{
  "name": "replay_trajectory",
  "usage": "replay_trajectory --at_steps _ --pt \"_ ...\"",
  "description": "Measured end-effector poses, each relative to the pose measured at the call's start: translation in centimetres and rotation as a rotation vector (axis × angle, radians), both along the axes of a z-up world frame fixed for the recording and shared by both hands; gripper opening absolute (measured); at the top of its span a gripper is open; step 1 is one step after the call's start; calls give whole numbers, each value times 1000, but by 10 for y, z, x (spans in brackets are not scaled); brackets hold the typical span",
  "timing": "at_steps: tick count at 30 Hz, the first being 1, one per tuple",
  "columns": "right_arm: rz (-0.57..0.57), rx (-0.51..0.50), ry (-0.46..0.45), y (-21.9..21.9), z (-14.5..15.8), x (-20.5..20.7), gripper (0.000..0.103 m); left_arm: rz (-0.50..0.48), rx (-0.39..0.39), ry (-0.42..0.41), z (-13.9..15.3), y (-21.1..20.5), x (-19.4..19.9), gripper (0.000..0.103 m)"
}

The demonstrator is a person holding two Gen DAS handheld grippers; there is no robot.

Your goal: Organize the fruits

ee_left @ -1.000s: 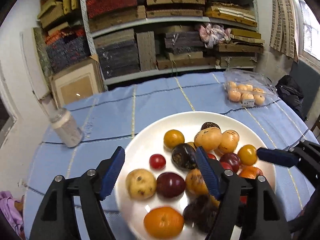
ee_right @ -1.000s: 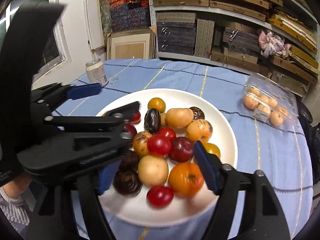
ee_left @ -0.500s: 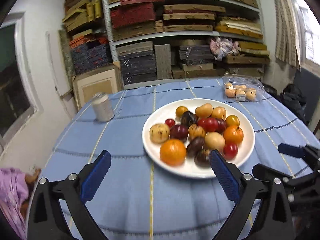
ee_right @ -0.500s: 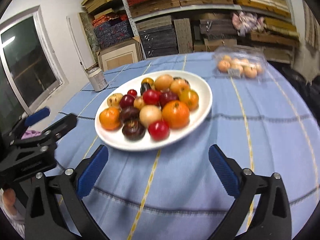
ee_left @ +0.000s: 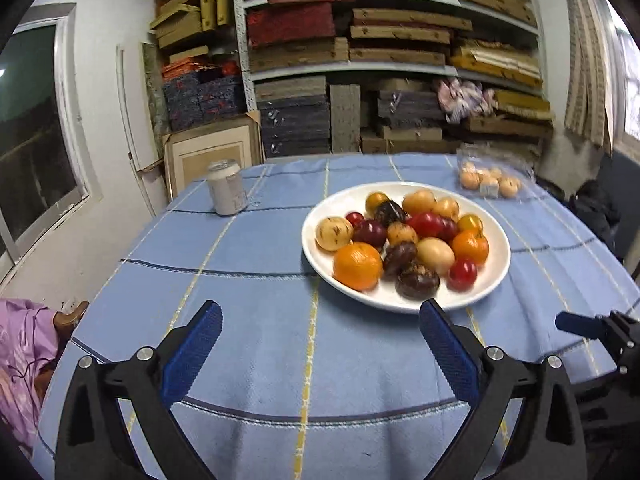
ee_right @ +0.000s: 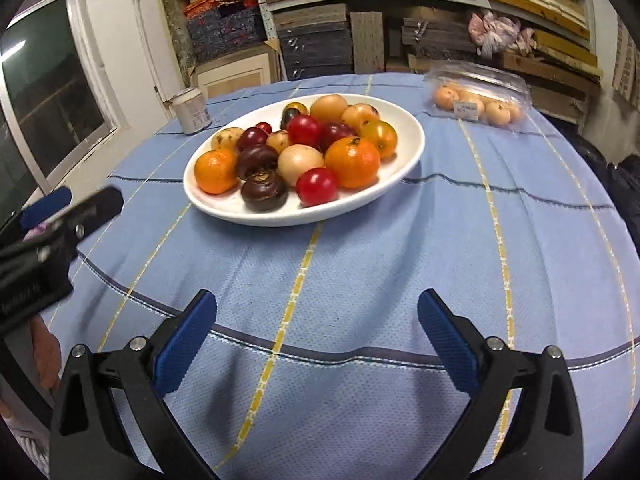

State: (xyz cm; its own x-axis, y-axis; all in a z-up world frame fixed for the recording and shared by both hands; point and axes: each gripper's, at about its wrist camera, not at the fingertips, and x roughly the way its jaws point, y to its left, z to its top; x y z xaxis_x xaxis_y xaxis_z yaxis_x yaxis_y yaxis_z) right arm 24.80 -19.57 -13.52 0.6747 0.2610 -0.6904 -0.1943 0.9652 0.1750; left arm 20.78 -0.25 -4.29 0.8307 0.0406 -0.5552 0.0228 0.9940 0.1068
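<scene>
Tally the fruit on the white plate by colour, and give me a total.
Orange fruit: 2
Bright red fruit: 3
Dark red fruit: 2
Dark brown fruit: 3
Yellow fruit: 2
Tan fruit: 5
Total: 17

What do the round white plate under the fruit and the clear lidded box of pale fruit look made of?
Round white plate: likely glazed ceramic, given its smooth, glossy, opaque rim. Clear lidded box: thin transparent plastic, with glare on its creased lid and fruit visible through it.
</scene>
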Motion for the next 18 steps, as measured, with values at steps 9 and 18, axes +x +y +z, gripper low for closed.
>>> replay_trajectory --at_steps 9,18 --pt "5 15 12 -2 2 1 99 -112 -53 43 -3 -14 -4 99" --pt "-2 16 4 -3 3 1 99 -103 -19 6 -4 -21 -7 99"
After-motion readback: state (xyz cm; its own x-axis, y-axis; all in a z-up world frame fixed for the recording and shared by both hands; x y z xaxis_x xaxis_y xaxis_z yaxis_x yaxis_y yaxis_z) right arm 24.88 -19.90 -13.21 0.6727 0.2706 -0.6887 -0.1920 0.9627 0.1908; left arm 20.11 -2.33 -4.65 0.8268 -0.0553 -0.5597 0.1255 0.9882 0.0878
